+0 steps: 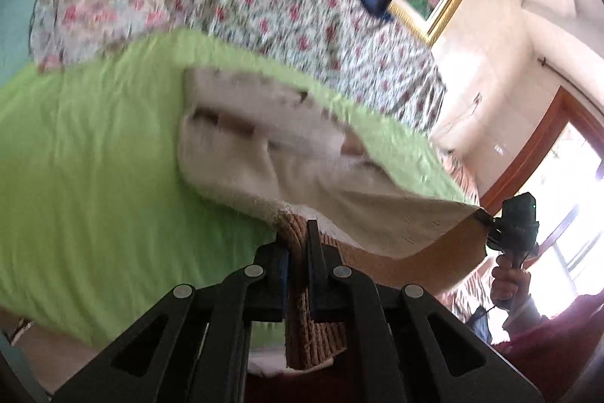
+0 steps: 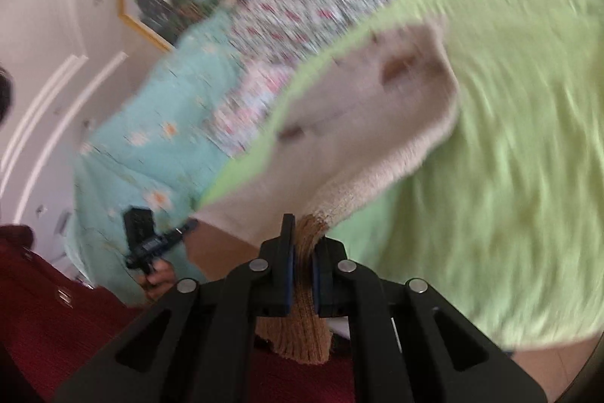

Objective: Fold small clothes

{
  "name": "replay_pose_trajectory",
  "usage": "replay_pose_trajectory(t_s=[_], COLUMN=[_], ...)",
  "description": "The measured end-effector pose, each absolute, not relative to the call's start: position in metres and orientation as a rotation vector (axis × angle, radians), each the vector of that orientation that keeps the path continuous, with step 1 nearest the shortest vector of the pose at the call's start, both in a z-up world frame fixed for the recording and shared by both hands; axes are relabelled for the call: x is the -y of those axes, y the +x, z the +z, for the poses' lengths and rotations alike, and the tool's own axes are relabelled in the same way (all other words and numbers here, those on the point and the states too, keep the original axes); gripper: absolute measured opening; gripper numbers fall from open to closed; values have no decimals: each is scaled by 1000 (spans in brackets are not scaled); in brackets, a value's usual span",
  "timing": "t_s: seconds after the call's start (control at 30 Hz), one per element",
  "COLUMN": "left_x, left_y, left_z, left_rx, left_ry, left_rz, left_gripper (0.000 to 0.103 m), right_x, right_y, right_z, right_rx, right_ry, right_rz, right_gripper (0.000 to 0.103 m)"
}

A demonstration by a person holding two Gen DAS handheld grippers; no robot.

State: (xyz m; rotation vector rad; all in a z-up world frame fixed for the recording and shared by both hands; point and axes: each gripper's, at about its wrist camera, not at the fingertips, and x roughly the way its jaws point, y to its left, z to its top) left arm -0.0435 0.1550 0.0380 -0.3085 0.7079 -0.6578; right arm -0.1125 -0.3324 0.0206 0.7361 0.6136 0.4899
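The left claw (image 1: pixel 298 252) is clamped on the tan ribbed hem of a small cream-white knitted garment (image 1: pixel 264 153), and the right claw (image 2: pixel 302 248) is clamped in the same way on the other corner of that hem. Between the two claws the hem is stretched and raised, while the far part of the garment lies on the light green blanket (image 1: pixel 94 146) that covers the bed. I judge that the folding is only at its beginning: no finished fold can be seen, and the raised hem must still be carried over the lying part and laid down; the pictures are blurred, so small details are not sure. The garment lies near one edge of the green blanket, just beside a flowered bedcover (image 1: pixel 302 10). On the other side the green blanket gives much open room for moving.
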Motion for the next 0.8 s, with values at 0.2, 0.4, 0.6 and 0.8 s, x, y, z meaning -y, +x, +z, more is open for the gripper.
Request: replay_pose_trajectory(t_s=[0.2, 0.4, 0.6, 0.8], left_x=[-146, -120, -91, -74], left_y=[27, 139, 234, 310], left_z=[78, 81, 59, 7], left_rx=[-559, -566, -656, -787], left_ry=[-342, -324, -279, -264], left_rz=[-632, -532, -471, -402], left_gripper=[6, 5, 6, 6], right_x=[350, 372, 401, 417], right_y=[-52, 40, 130, 205], right_z=[62, 58, 39, -13], right_rx=[-483, -492, -568, -705], right_ry=[691, 669, 670, 656], right_rz=[444, 322, 200, 102], right_gripper=[8, 8, 8, 8])
